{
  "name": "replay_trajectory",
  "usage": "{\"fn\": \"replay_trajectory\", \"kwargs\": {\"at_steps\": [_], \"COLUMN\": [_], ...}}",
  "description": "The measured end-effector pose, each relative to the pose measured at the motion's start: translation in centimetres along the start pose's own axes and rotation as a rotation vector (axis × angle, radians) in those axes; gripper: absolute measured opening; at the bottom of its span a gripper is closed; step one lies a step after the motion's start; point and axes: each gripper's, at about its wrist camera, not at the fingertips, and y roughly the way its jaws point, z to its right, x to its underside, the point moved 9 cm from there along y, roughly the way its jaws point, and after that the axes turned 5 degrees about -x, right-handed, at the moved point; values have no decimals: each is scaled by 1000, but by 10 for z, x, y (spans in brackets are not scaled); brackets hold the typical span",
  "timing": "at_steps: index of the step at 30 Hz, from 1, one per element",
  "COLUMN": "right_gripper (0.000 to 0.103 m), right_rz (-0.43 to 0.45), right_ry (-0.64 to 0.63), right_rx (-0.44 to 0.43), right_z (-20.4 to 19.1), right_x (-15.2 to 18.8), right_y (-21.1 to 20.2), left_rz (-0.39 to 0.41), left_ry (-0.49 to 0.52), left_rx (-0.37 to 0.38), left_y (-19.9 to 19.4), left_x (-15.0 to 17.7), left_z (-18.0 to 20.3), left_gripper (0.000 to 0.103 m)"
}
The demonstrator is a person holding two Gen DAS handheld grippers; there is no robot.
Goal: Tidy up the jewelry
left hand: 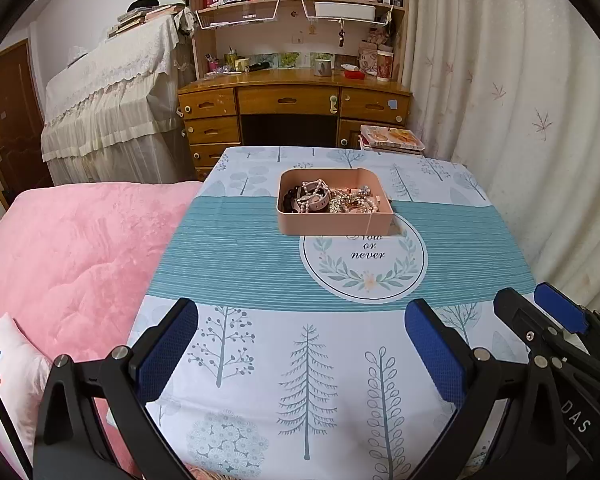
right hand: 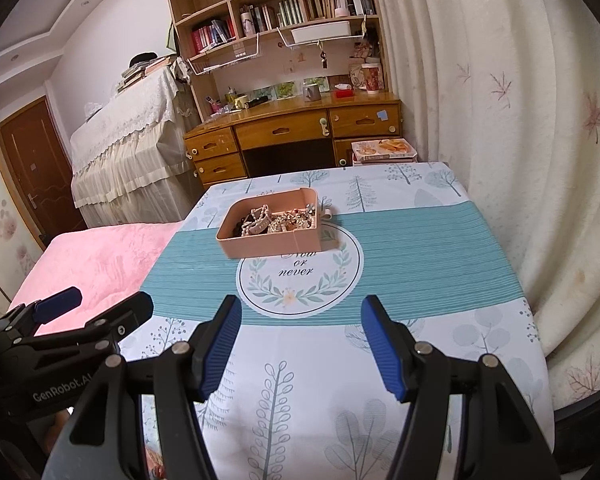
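Observation:
A pink tray [left hand: 334,224] [right hand: 268,244] sits on the table's teal band, at the top of the round "Now or never" print. It holds a tangle of jewelry [left hand: 328,198] [right hand: 278,220]: pearl strands, a pink watch strap, sparkly pieces. A thin chain hangs over its front wall. My left gripper [left hand: 302,344] is open, low over the near part of the table, well short of the tray. My right gripper [right hand: 300,344] is open too, beside the left one and equally far from the tray. Both hold nothing. A small pale item [right hand: 327,212] lies just right of the tray.
The table [left hand: 260,360] wears a tree-print cloth. A pink blanket [left hand: 68,252] covers the bed at its left. Cream curtains [right hand: 520,140] hang close on the right. A wooden desk [left hand: 292,100] with bookshelves stands behind, with a stack of books [left hand: 392,138] at the table's far edge.

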Motion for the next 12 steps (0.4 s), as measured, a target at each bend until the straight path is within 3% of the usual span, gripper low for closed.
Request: {"fn": "replay_trajectory", "kwargs": {"at_steps": [12], "right_gripper": [63], "right_rz": [-5], "right_ry": [1], "right_rx": [3], "right_z": [0], "right_x": [3], "right_y": [4], "left_rz": [-17], "left_ry": [-1], "left_rx": [-2], "left_y": [5], "left_x": [4], "left_z": [-2], "left_gripper": [102]}}
